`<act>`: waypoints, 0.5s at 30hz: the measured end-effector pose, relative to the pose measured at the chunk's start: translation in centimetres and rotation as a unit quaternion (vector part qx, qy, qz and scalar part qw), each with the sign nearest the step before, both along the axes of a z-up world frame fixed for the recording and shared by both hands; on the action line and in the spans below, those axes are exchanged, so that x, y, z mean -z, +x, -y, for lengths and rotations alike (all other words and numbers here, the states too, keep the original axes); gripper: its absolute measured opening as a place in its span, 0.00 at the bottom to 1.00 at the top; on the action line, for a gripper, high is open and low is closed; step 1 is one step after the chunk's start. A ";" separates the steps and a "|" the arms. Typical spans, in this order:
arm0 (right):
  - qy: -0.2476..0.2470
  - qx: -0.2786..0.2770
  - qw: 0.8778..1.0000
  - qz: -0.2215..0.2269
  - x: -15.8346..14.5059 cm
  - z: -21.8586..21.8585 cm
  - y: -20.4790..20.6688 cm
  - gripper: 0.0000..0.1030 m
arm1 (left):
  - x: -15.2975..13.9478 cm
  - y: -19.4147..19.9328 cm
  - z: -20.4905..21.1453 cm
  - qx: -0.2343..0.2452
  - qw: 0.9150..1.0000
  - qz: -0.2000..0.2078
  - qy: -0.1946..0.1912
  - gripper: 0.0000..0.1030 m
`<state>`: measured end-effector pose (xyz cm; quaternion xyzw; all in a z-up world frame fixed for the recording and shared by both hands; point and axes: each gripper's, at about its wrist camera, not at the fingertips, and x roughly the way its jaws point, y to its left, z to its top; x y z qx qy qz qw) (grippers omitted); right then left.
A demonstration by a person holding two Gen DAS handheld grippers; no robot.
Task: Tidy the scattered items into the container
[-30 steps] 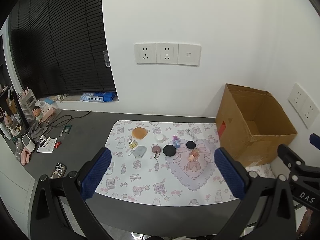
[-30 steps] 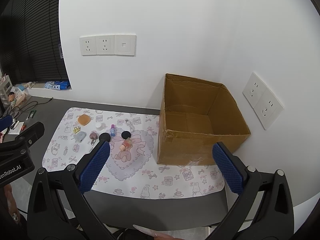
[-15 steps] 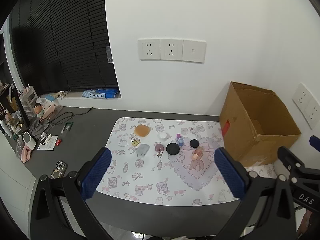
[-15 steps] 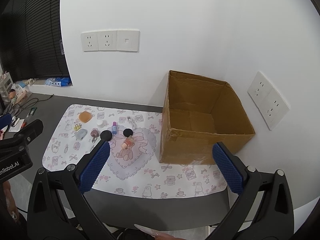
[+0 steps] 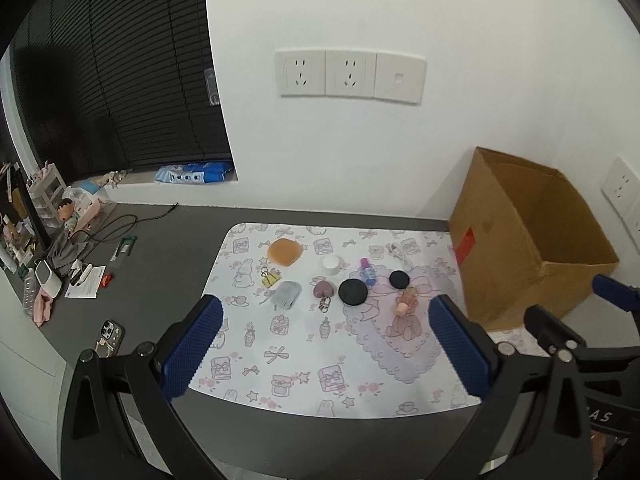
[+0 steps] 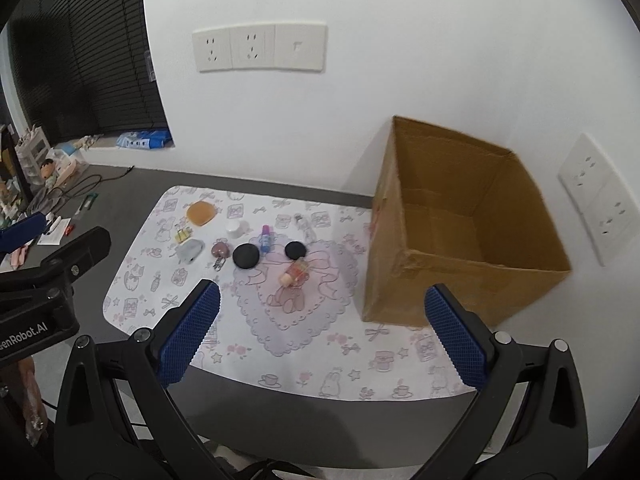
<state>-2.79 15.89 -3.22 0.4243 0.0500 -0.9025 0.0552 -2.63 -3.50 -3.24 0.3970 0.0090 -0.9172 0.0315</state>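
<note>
An open cardboard box (image 6: 460,224) stands at the mat's right end, against the wall, and looks empty. Small items lie scattered on the patterned mat (image 5: 304,344): an orange pad (image 5: 285,252), a white cap (image 5: 332,263), yellow clips (image 5: 269,278), a grey case (image 5: 286,295), a heart keychain (image 5: 323,290), two black discs (image 5: 353,292) (image 5: 399,279), a blue-capped tube (image 5: 367,271) and a pink bottle (image 5: 406,303). My left gripper (image 5: 326,352) and right gripper (image 6: 322,334) both hover open and empty over the mat's near edge.
The mat lies on a dark desk (image 5: 168,256). To the left are a phone (image 5: 109,333), cables, papers and small boxes (image 5: 52,208). Wall sockets (image 5: 350,76) sit above the mat, with black blinds (image 5: 120,80) at the left.
Both grippers have moved closer to the table and slightly lower; the mat and box appear larger and lower in view. No item has moved.
</note>
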 end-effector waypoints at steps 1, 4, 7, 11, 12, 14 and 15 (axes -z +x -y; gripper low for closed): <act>0.001 -0.002 1.000 0.003 0.6 0.3 -0.4 1.00 | 0.8 -0.5 0.2 -0.001 1.000 0.004 -0.004 1.00; 0.002 -0.007 1.000 0.007 2.8 1.4 -2.2 1.00 | 3.9 -2.6 1.1 -0.010 1.000 0.024 -0.011 1.00; -0.003 -0.013 1.000 0.009 5.6 2.2 -4.4 1.00 | 6.8 -4.3 2.2 -0.019 0.999 0.037 -0.010 1.00; -0.006 -0.014 0.999 0.031 9.7 3.2 -7.7 1.00 | 10.8 -7.0 4.0 -0.032 0.998 0.054 -0.005 1.00; -0.007 -0.009 0.999 0.036 10.8 3.2 -8.4 1.00 | 11.9 -7.8 4.4 -0.035 0.998 0.057 -0.004 1.00; -0.008 0.001 0.999 0.048 12.9 3.2 -9.7 1.00 | 13.7 -8.9 4.9 -0.038 0.997 0.061 -0.005 1.00; -0.010 0.005 0.998 0.054 13.9 3.0 -10.3 1.00 | 14.5 -9.4 5.1 -0.038 0.997 0.062 -0.007 1.00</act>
